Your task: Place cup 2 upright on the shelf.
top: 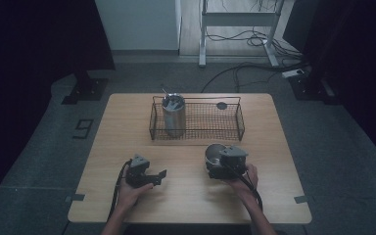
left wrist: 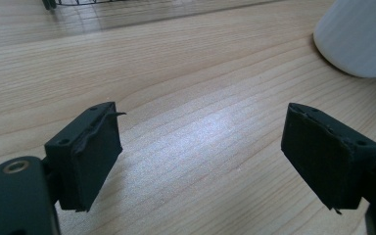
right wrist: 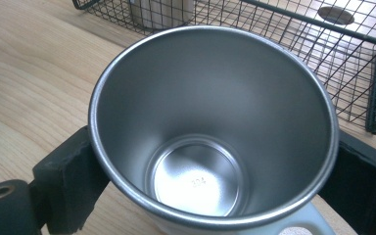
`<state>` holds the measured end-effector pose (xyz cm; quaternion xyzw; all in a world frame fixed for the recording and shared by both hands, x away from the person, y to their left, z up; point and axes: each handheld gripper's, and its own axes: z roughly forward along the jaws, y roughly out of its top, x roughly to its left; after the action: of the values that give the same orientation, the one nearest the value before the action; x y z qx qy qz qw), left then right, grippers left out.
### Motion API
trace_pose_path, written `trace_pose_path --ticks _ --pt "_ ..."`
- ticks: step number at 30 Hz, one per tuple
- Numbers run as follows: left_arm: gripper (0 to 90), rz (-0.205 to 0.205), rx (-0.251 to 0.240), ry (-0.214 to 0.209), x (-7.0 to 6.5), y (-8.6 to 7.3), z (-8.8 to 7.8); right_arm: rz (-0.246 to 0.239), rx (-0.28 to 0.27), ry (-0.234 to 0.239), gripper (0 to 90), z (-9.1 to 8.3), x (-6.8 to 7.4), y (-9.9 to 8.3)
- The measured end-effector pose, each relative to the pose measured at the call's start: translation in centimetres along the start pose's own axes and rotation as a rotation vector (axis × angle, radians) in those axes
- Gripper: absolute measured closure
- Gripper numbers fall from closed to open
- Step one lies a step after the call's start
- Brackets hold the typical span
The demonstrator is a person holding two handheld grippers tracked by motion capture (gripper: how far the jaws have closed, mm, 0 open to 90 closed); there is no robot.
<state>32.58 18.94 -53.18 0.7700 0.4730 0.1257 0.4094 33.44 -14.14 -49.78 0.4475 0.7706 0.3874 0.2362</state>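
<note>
**Right gripper view: cup between the jaws, basket ahead**

Right gripper view shows a steel cup [right wrist: 213,132] standing upright on the tabletop [right wrist: 24,73], mouth up, empty; a stamped mark on its floor is too small to read. The right claw [right wrist: 210,181] has one jaw on each side of the cup wall, pads touching or very nearly so. I judge it holding the cup. A pale handle sits at the bottom edge, toward the hand.

High view: right claw [top: 225,161] and cup [top: 214,152] sit just in front of the wire basket [top: 240,122], towards its right half. Basket already holds a steel tumbler [top: 173,115] at its left end and a small dark disc [top: 222,105] at right rear.

Left claw [top: 149,175] rests well apart on the tabletop, jaws spread wide, nothing between them. In the left gripper view, the cup's white outer wall [left wrist: 360,34] lies ahead and to its right.

Key relation: cup's long axis is vertical, basket lies straight beyond it; the right hand is nearer. Judgement: lift clear of the rim, then forward.
</note>
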Motion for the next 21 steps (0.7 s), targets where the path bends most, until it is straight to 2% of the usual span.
trace_pose_path --ticks 12,21 --pt "15.0 0.001 0.01 0.002 0.0 -0.1 0.2 0.033 -0.065 0.013 7.4 -1.5 -0.8 0.6" --pt "15.0 0.005 0.012 0.015 0.1 -0.2 0.0 0.042 -0.077 0.031 7.4 -2.1 -1.1 1.1"
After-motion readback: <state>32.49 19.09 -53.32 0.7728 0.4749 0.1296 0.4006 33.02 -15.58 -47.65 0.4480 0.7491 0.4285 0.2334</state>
